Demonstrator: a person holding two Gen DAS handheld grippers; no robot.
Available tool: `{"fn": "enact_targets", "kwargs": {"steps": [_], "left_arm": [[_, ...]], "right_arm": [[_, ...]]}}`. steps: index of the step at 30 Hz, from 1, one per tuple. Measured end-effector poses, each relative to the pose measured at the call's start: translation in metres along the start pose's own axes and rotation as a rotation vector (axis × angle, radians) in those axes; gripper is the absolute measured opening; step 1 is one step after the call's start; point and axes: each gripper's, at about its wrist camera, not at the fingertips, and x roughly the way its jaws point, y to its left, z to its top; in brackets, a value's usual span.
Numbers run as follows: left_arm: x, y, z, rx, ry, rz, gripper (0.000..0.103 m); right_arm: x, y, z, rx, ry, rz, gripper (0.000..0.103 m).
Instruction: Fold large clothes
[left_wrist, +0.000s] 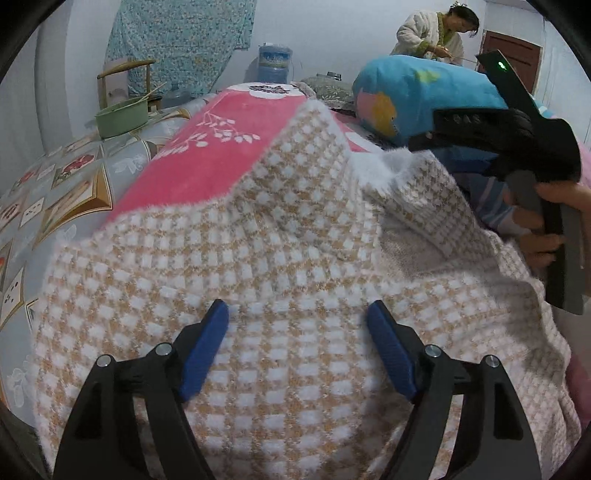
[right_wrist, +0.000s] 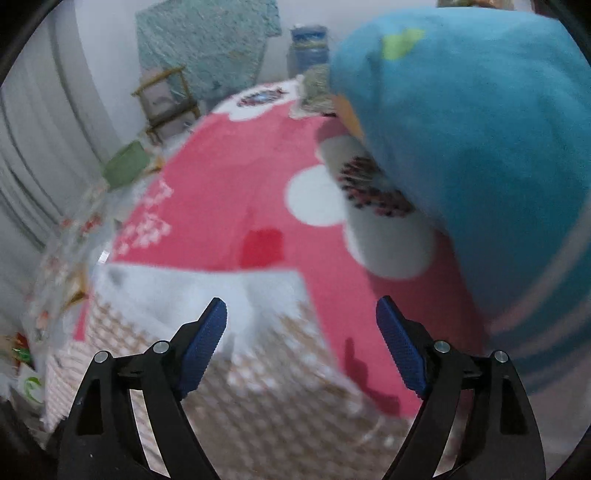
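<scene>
Fuzzy tan-and-white checked garment (left_wrist: 280, 266), rumpled

White walls (left_wrist: 332, 33), a brown door (left_wrist: 517, 55), a wooden chair (left_wrist: 122, 79), and a green cloth (left_wrist: 177, 40) hanging up.

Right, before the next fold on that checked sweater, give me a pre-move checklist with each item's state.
1. left gripper jaws open, nothing pinched: ok.
2. right gripper jaws open, nothing pinched: ok.
3. checked sweater spread on the pink blanket: ok on the left; not ok on the right, where one part is turned back and rumpled.
4. Sweater's near hem and both sleeves in view: cannot tell.
5. Room beside the sweater: not ok on the right, the blue bundle crowds that side.
6. Right wrist view sharp enough to aim: not ok, blurred.
</scene>
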Motion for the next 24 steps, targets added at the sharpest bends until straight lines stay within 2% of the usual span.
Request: {"fn": "enact_targets", "kwargs": {"steps": [1, 2, 3, 4, 7, 8, 10, 11, 13, 15, 18, 19, 21, 23, 24], "left_arm": [[0.0, 0.001, 0.0, 0.0, 0.0, -0.001, 0.076], [0.0, 0.001, 0.0, 0.0, 0.002, 0.0, 0.076], [0.0, 0.0, 0.001, 0.0, 0.006, 0.0, 0.076], [0.0, 0.0, 0.002, 0.001, 0.013, -0.001, 0.076], [-0.012, 0.0, 0.007, 0.001, 0.003, 0.003, 0.076], [-0.025, 0.0, 0.01, -0.004, -0.042, 0.031, 0.076], [-0.047, 0.001, 0.017, -0.02, -0.136, 0.036, 0.076], [-0.065, 0.003, 0.024, -0.041, -0.226, 0.028, 0.076], [-0.079, 0.005, 0.036, -0.07, -0.291, 0.004, 0.078], [-0.082, 0.002, 0.055, -0.083, -0.289, -0.056, 0.079], [-0.079, -0.011, 0.067, -0.027, -0.261, -0.034, 0.079], [-0.077, -0.019, 0.069, 0.014, -0.243, -0.006, 0.079], [-0.08, -0.032, 0.066, 0.073, -0.252, 0.014, 0.061], [-0.075, -0.043, 0.059, 0.115, -0.21, 0.064, 0.012], [-0.075, -0.042, 0.054, 0.111, -0.199, 0.069, 0.011]], "right_arm": [[0.005, 0.001, -0.002, 0.019, 0.029, 0.03, 0.032], [0.009, 0.0, -0.005, 0.041, 0.056, 0.002, 0.011], [0.005, 0.0, -0.007, 0.063, 0.022, -0.009, 0.011], [-0.006, -0.002, -0.012, 0.081, -0.057, 0.019, 0.01], [-0.045, 0.001, -0.037, 0.053, -0.23, 0.005, 0.009], [-0.062, 0.005, -0.049, 0.026, -0.294, -0.008, 0.009], [-0.096, 0.015, -0.074, -0.041, -0.397, -0.012, 0.009], [-0.11, 0.02, -0.087, -0.08, -0.426, -0.014, 0.009], [-0.132, 0.026, -0.111, -0.116, -0.466, 0.01, 0.009], [-0.145, 0.03, -0.131, -0.155, -0.471, 0.009, 0.009], [-0.154, 0.03, -0.15, -0.158, -0.455, 0.006, 0.009], [-0.155, 0.026, -0.155, -0.15, -0.439, 0.015, 0.009], [-0.157, 0.029, -0.164, -0.189, -0.432, -0.001, 0.009], [-0.16, 0.036, -0.172, -0.268, -0.431, -0.038, 0.009], [-0.161, 0.038, -0.174, -0.285, -0.435, -0.052, 0.009]]}}
